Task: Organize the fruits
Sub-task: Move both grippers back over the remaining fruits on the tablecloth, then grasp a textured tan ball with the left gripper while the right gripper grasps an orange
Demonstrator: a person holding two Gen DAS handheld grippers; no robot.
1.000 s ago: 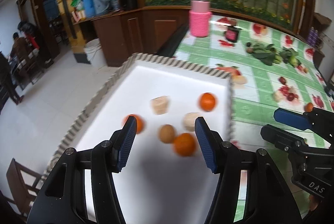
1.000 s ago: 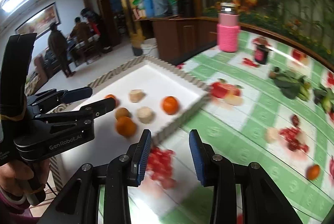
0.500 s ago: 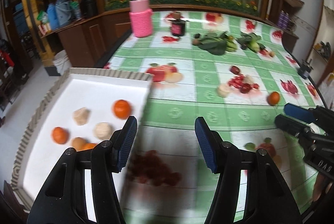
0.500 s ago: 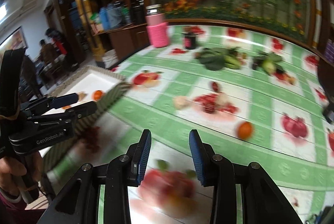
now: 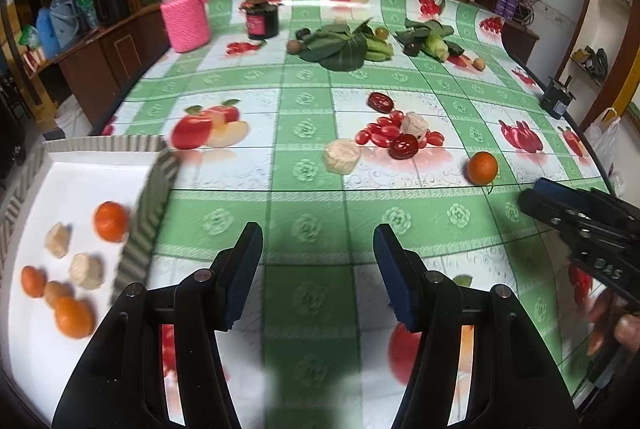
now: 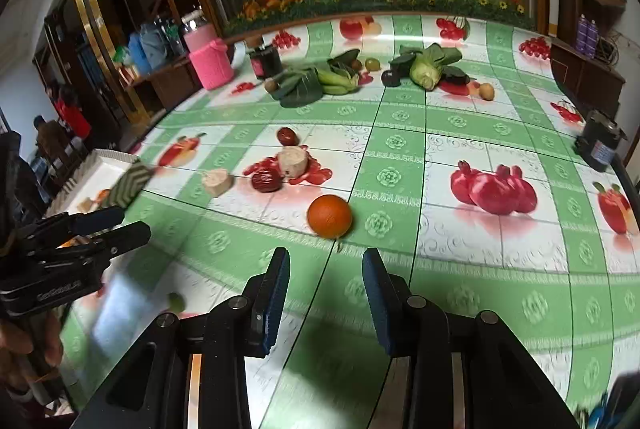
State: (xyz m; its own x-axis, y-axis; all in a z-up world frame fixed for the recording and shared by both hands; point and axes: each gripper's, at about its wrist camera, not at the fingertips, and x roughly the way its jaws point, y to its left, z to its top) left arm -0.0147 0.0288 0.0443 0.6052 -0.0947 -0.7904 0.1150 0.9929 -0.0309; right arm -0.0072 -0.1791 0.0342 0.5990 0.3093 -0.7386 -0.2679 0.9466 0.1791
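A white tray (image 5: 72, 165) with a striped rim sits at the table's left edge and holds several oranges and pale fruit pieces (image 5: 110, 215). A loose orange (image 6: 329, 215) lies on the green tablecloth just ahead of my open, empty right gripper (image 6: 326, 293); it also shows in the left wrist view (image 5: 482, 167). Two pale round pieces (image 6: 294, 161) (image 6: 217, 181) and two dark red dates (image 6: 265, 180) (image 6: 288, 136) lie beyond it. My left gripper (image 5: 318, 269) is open and empty over the cloth, right of the tray.
Leafy greens and a banana bunch (image 6: 320, 81), a bok choy (image 6: 428, 69), a pink jug (image 5: 184, 15) and a dark jar (image 5: 262, 19) stand at the back. A small black box (image 6: 600, 145) sits at the right edge. The cloth has printed fruit pictures.
Both grippers have swung right, away from the tray and toward the table's middle. The loose orange now lies close in front of the right gripper. Both stay open.
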